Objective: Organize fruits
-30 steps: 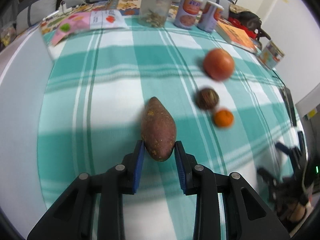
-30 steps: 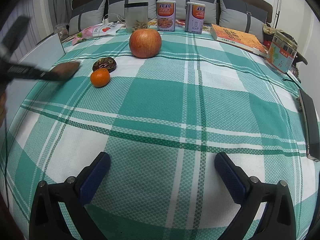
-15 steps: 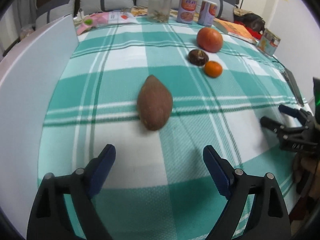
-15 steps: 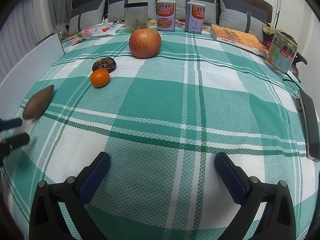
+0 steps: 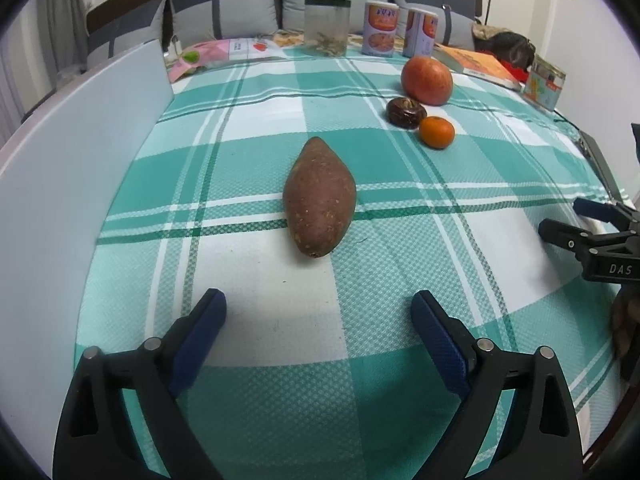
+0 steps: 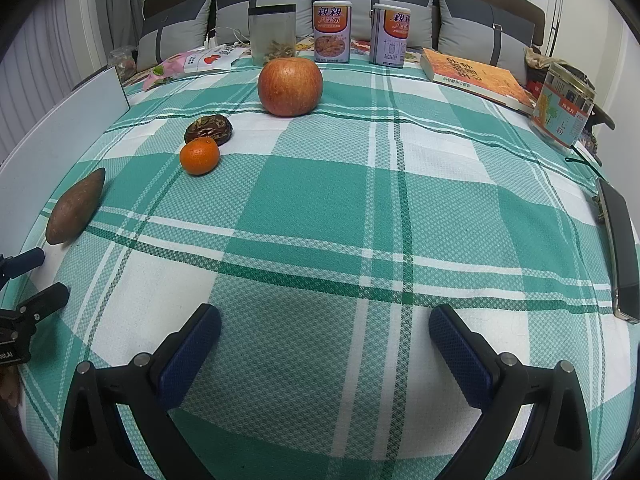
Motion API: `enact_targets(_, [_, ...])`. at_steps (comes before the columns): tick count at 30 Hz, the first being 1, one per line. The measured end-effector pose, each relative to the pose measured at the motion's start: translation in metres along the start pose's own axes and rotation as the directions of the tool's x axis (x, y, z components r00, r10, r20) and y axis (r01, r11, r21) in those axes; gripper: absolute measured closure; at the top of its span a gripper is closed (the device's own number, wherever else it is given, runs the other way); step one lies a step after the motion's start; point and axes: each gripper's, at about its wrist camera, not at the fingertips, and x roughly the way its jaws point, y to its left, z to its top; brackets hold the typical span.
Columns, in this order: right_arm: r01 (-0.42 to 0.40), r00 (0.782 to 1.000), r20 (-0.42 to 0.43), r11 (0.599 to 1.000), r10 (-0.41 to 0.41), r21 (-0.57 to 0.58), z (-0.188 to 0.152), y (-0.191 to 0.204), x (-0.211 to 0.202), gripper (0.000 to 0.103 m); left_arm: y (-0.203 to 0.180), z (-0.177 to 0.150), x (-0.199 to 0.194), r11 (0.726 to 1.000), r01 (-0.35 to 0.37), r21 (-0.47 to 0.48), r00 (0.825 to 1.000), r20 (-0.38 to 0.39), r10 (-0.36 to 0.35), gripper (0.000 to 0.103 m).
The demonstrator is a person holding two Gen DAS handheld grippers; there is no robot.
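Left view: left gripper [image 5: 318,312] spread wide, jaws just opened, nothing between; sweet potato [image 5: 319,197] lies ahead on the checked cloth [image 5: 256,332], clear of the pads. "DAS" shows on the right gripper [image 5: 560,220].

Right view: right gripper [image 6: 324,330] wide, empty; apple [image 6: 290,86], tangerine [image 6: 199,156] far ahead. Tin [image 6: 331,32] text possibly "親親".

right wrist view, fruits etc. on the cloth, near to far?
sweet potato → tangerine → dark brown fruit → apple → clear jar
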Motion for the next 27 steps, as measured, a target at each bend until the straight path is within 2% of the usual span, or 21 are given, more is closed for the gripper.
enact_targets(21, [0.0, 1.0, 0.0, 1.0, 0.0, 0.0, -0.0002, -0.0004, -0.0002, 0.0, 0.001, -0.001, -0.0007, 1.0, 0.014, -0.01, 1.0, 0.004, -0.014, 0.007])
enact_targets(27, [-0.001, 1.0, -0.001, 1.0, 0.001, 0.001, 0.0005, -0.0006, 0.0004, 0.0, -0.0026, -0.0001, 0.0017, 1.0, -0.005, 0.006, 1.0, -0.004, 0.005, 0.005])
